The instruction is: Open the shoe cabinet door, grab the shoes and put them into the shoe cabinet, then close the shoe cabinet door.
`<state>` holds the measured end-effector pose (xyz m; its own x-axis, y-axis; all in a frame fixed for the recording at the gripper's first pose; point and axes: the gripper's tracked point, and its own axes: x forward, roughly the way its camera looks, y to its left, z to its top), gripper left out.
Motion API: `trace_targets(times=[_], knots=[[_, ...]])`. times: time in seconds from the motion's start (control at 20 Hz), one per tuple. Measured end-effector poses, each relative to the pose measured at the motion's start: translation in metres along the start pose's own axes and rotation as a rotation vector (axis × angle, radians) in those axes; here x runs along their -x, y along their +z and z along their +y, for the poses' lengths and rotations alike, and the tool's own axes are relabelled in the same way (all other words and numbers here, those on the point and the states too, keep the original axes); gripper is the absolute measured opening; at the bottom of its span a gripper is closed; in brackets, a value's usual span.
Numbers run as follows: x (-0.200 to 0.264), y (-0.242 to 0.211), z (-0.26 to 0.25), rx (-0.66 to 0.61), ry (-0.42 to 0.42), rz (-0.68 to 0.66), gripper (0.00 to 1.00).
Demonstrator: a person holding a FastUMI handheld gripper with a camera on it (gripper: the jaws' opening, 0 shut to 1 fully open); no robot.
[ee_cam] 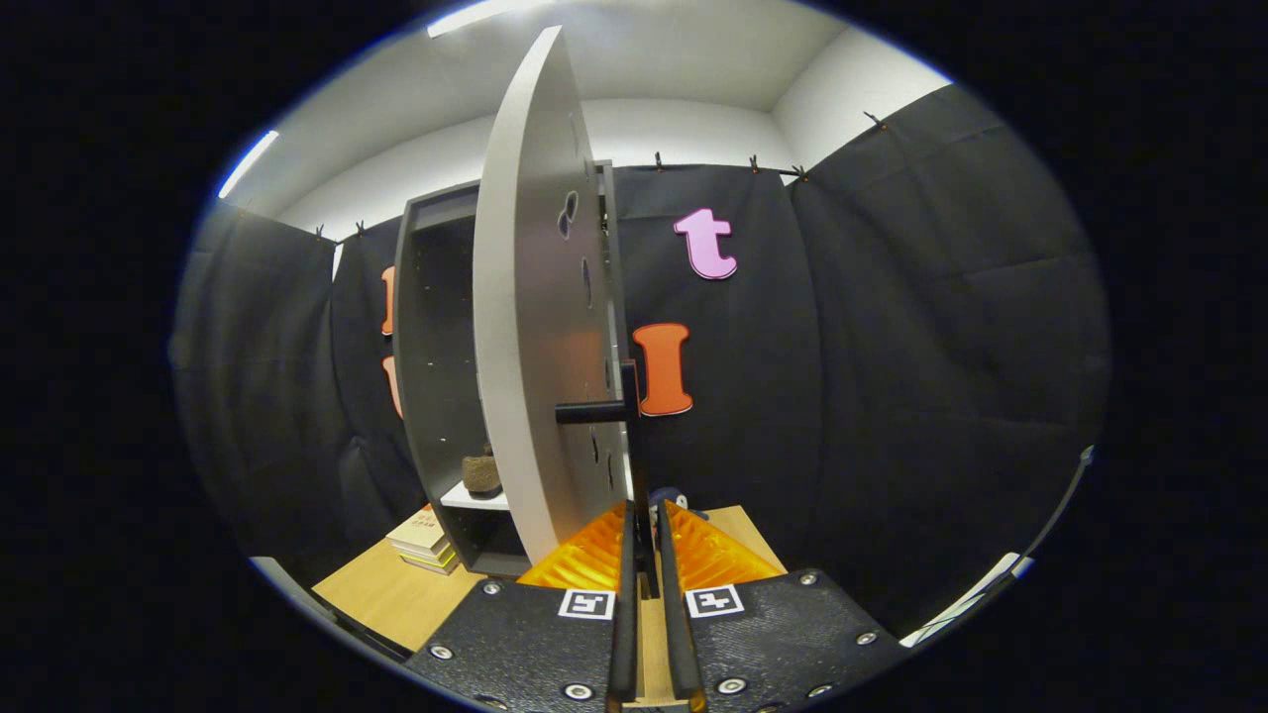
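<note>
The grey shoe cabinet point(426, 327) stands on a wooden table point(386, 594), and its pale door point(525, 327) is swung out towards me, seen almost edge-on. A black bar handle point(594, 410) sticks out of the door's face and runs down between my fingers. My gripper point(645, 520) is shut on the lower part of that handle, both fingers pressed against it. Inside the cabinet, a brown shoe point(481, 473) rests on a white shelf point(474, 498). A small blue thing point(676, 494) peeks out just beyond the fingertips; what it is I cannot tell.
A short stack of books point(424, 541) lies on the table beside the cabinet's foot, left of my fingers. Black cloth walls point(892, 396) close in behind and to the right of the cabinet. The table's near edge runs below the books.
</note>
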<state>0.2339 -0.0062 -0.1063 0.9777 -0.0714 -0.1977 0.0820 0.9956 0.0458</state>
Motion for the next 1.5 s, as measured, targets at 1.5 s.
trace_targets(times=[1.5], knots=[[0.006, -0.072, 0.146, 0.016, -0.108, 0.166, 0.24]])
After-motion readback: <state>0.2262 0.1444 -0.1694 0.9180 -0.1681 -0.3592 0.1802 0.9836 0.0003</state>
